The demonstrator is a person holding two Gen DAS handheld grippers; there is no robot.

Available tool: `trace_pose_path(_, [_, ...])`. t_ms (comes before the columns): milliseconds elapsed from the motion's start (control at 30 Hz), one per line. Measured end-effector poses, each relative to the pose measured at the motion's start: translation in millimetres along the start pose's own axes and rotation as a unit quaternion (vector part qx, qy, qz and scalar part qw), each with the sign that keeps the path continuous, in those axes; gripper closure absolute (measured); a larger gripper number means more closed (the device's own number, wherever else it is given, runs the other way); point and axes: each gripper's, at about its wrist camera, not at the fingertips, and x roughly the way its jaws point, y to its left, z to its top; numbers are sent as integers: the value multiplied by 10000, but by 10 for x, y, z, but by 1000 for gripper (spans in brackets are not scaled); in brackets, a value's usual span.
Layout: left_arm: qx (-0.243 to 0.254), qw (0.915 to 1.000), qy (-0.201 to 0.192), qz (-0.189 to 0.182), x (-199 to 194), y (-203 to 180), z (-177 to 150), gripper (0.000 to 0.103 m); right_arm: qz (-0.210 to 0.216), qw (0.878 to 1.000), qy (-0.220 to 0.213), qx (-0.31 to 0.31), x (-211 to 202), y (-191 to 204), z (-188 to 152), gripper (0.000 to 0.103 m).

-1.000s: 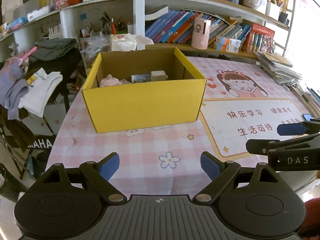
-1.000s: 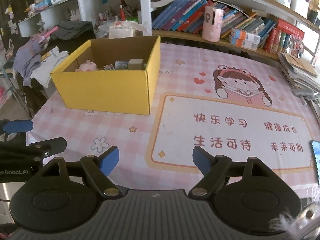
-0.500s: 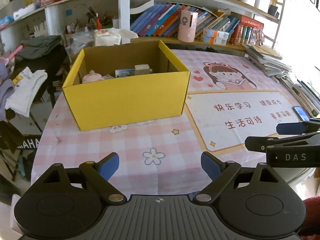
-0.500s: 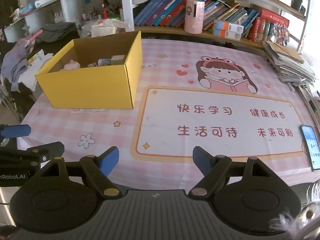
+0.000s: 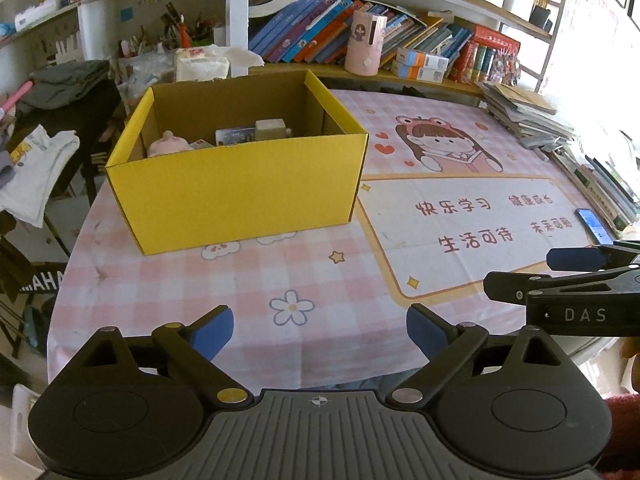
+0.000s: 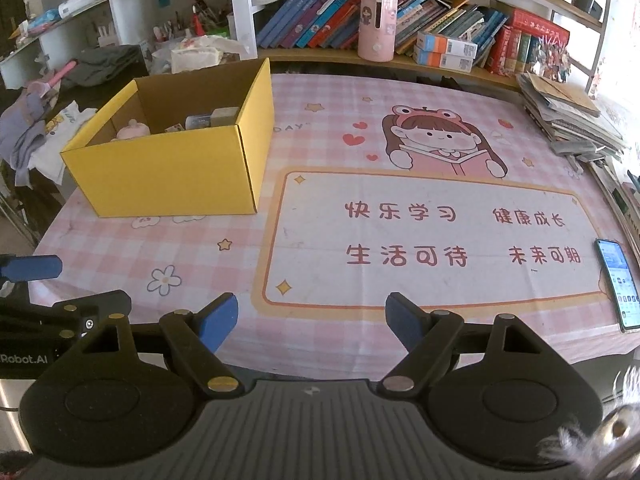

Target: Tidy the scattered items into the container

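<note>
A: Print on the pink checked mat (image 6: pixel 420 236) over the counter?
B: Four groups in red — 快乐学习, 健康成长, 生活可待, 未来可期. Near the yellow box (image 6: pixel 172 176), a fragment: "DAY".
A: Tool markings?
B: "DAS" on the right tongs (image 5: pixel 580 314) in the left view; "Robot.AI" on the left tongs (image 6: pixel 24 358) in the right view, start cut off.
A: Elsewhere?
B: "AHA" in white letters on a dark thing (image 5: pixel 42 282) off the counter's left edge — partial.

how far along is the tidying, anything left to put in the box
Mostly done, it seems: the yellow box already holds a pink toy and small packets. The left gripper and right gripper are open and empty. Only a phone lies loose on the tablecloth.
</note>
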Motion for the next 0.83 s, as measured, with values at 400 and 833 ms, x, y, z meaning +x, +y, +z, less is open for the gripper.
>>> trace_pose_path(400, [-206,9997,117,29,48,13,-5,5,39,10000,50,-21,41,-14,0,22])
trace_pose_path(833, [-348,9992,192,68,90,14,0,5,82,9999,121,2,77,-55,8,22])
